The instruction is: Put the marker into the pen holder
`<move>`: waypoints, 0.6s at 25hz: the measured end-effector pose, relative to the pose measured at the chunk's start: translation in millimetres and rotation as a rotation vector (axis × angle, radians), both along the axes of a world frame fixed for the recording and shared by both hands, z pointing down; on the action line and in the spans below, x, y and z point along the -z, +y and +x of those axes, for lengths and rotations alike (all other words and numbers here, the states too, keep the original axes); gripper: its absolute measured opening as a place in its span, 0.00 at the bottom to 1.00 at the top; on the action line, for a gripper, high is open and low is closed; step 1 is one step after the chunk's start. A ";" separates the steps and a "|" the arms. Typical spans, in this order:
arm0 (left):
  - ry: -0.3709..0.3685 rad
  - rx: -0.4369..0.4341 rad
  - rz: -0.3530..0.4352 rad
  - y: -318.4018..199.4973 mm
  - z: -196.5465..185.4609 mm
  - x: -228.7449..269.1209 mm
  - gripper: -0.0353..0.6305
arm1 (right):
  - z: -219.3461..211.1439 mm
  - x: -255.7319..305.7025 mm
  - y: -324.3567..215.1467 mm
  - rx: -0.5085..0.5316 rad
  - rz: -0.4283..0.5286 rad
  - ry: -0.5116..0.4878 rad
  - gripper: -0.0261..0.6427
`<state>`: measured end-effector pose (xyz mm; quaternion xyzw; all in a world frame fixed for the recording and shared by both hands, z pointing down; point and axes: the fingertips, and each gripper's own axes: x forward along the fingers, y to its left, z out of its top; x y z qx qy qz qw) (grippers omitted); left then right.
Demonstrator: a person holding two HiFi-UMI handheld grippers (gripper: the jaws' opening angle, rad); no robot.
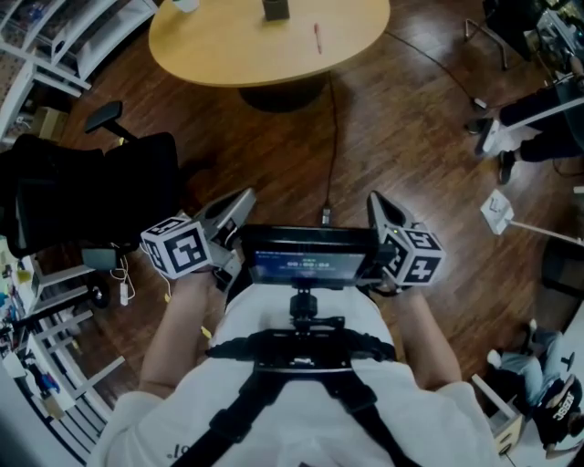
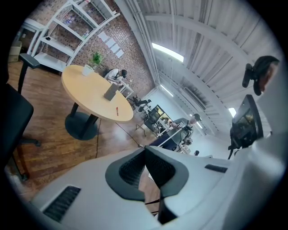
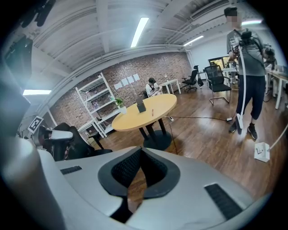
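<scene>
A red marker (image 1: 318,36) lies on the round wooden table (image 1: 228,46) far ahead of me, to the right of a dark pen holder (image 1: 276,9). Both grippers are held close to my body, well short of the table. My left gripper (image 1: 245,199) is shut and holds nothing. My right gripper (image 1: 375,201) is also shut and empty. In the left gripper view the marker (image 2: 118,109) and pen holder (image 2: 110,93) show small beyond the closed left gripper (image 2: 145,151). The right gripper view shows the marker (image 3: 152,108) and pen holder (image 3: 141,106) above the closed right gripper (image 3: 141,151).
A black office chair (image 1: 91,196) stands on the wooden floor to my left. A cable (image 1: 332,137) runs from the table base toward me. A standing person (image 3: 246,67) is at the right, near a floor socket (image 3: 262,152). White shelves (image 1: 55,36) line the far left.
</scene>
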<state>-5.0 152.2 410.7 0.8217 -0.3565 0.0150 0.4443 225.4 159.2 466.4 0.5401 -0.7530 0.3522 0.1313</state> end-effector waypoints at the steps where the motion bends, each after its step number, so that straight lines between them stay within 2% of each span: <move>1: 0.010 -0.004 0.003 -0.1 4.8 1.0 0.04 | -1.2 -1.5 -1.3 0.006 -0.001 -0.003 0.05; 5: 0.022 -0.019 0.008 1.6 14.1 2.0 0.04 | -10.7 -5.0 -4.5 0.034 -0.004 -0.012 0.05; 11: 0.017 -0.007 -0.001 -11.3 6.1 -1.6 0.04 | -22.8 -9.2 -20.5 0.051 -0.018 -0.011 0.05; 15: 0.052 -0.032 -0.011 -33.2 -0.6 -15.8 0.04 | -33.4 -13.6 -41.6 0.038 -0.015 0.002 0.05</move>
